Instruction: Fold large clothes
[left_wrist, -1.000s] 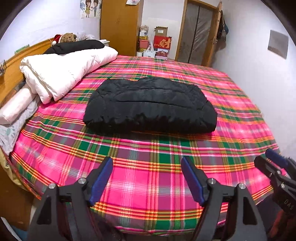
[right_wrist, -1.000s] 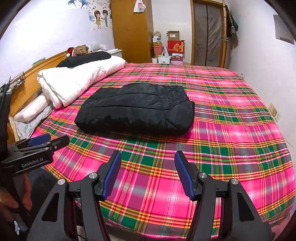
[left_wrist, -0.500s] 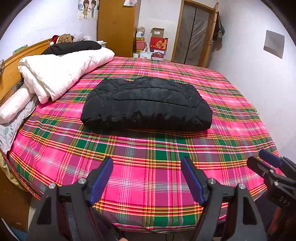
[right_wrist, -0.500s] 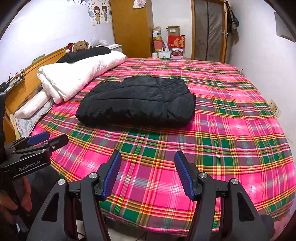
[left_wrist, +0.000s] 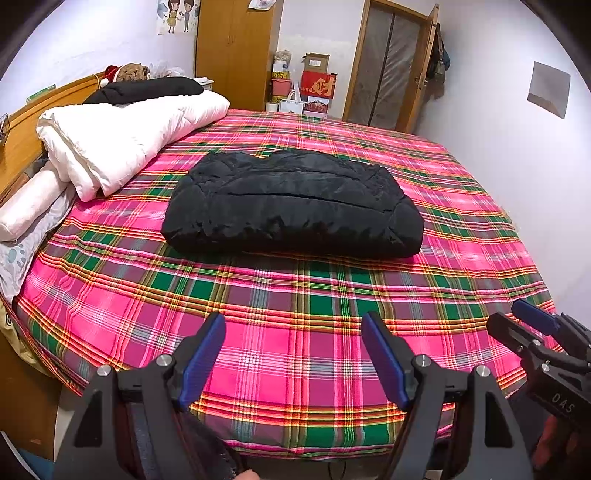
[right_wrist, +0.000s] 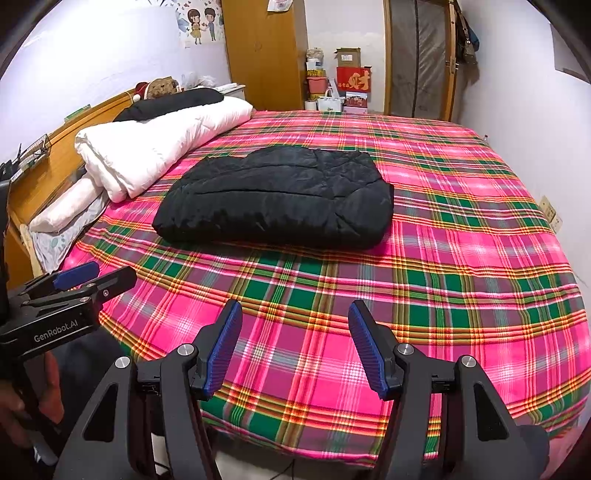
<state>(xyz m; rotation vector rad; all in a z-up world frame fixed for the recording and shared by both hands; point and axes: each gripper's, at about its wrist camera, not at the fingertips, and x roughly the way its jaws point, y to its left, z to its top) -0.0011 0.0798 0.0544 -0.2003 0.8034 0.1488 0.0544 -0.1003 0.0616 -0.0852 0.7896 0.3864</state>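
Bedding sits along the left edge of the bed: a rolled pale pink pillow (left_wrist: 31, 210) at the near end, then a folded white quilted duvet (left_wrist: 122, 136) with a black padded garment (left_wrist: 147, 88) laid on top, piled against the wooden headboard (left_wrist: 22, 122), probably to leave the middle free for folding. The bed's pink, green and yellow plaid sheet (left_wrist: 295, 325) is bare around the work.

Near the middle of the bed, a little toward the headboard side, lies the task's thing, a black puffy quilted jacket (left_wrist: 291, 206), already doubled into a thick rectangular bundle. Its long axis runs left to right, roughly parallel to the near edge of the bed; the rounded fold faces the near edge, and a wavy, looser edge faces the far wall. A seam line runs along the same axis across its top. By the look of it the fold is finished or nearly so.

The left claw (left_wrist: 293, 356) hovers past the near edge of the bed, released, fingers wide apart, grasping nothing. The right claw (right_wrist: 293, 347) hangs beside it on the right, likewise released and empty. Both are well apart from the jacket, which suggests the person has stepped back from it.
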